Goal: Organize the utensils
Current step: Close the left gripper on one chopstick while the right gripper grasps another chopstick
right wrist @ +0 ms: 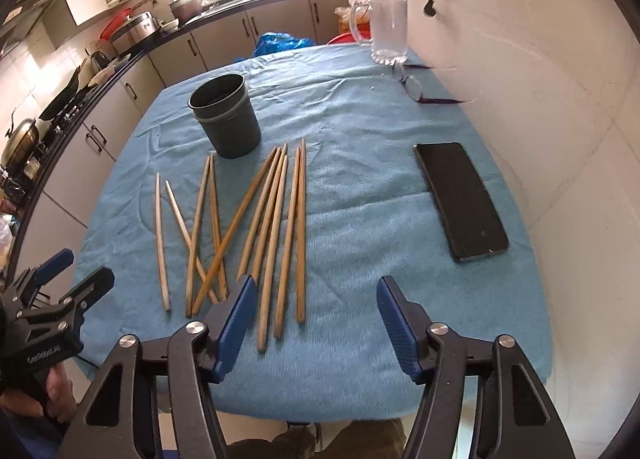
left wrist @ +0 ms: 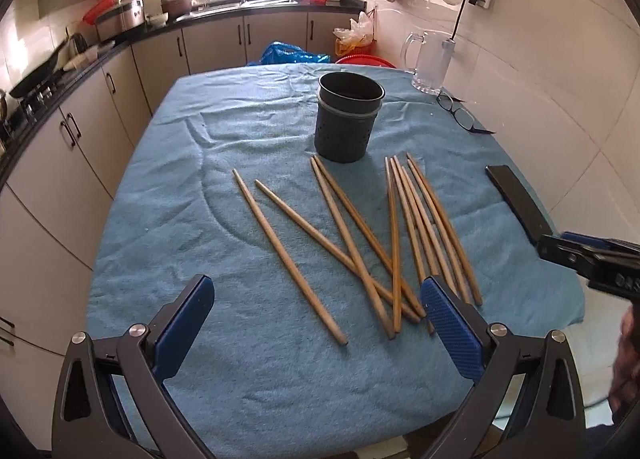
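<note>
Chopsticks (left wrist: 360, 243) lie loose, fanned and crossing, on blue cloth (left wrist: 240, 147), near side of dark holder cup (left wrist: 347, 119). My left gripper (left wrist: 316, 323) hangs over their near ends, jaws spread, nothing between. My right gripper (right wrist: 314, 323) likewise released, empty, rightmost sticks by its left finger. Phone (right wrist: 460, 199) far right.

Right gripper (left wrist: 592, 259) cut off by frame edge

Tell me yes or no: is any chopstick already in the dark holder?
No: the chopsticks all lie on the blue cloth, and the holder looks empty.
</note>
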Action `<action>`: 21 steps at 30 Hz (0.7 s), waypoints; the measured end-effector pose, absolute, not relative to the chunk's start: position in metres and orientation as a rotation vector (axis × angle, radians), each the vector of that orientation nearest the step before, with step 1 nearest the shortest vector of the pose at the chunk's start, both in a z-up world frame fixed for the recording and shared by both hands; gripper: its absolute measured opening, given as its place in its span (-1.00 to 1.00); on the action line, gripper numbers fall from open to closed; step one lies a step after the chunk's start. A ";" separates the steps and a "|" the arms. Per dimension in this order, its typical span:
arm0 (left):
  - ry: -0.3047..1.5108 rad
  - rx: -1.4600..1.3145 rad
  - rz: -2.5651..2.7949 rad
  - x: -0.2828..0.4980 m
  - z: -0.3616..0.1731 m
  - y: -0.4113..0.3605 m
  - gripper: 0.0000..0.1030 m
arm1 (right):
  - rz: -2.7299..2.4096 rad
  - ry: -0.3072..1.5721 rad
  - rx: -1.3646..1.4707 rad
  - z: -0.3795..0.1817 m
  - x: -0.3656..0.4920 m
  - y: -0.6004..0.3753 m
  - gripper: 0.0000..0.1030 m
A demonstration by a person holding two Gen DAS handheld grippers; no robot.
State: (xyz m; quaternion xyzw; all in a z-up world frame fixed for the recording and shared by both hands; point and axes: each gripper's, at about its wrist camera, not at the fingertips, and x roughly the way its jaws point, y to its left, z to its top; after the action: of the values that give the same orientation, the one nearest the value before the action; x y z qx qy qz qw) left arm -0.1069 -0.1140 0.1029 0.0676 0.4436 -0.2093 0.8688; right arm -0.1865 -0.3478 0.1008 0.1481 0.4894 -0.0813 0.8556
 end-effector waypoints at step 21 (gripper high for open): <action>1.014 0.036 -0.322 -0.090 0.096 -0.081 0.13 | -0.013 1.312 0.575 -0.008 -0.006 -0.399 -0.74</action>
State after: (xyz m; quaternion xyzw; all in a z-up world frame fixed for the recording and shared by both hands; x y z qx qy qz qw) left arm -0.0901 -0.0814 0.0960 0.0170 0.4833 -0.1537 0.8617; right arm -0.0056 -0.3993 -0.0083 0.2634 0.6012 -0.0061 0.7544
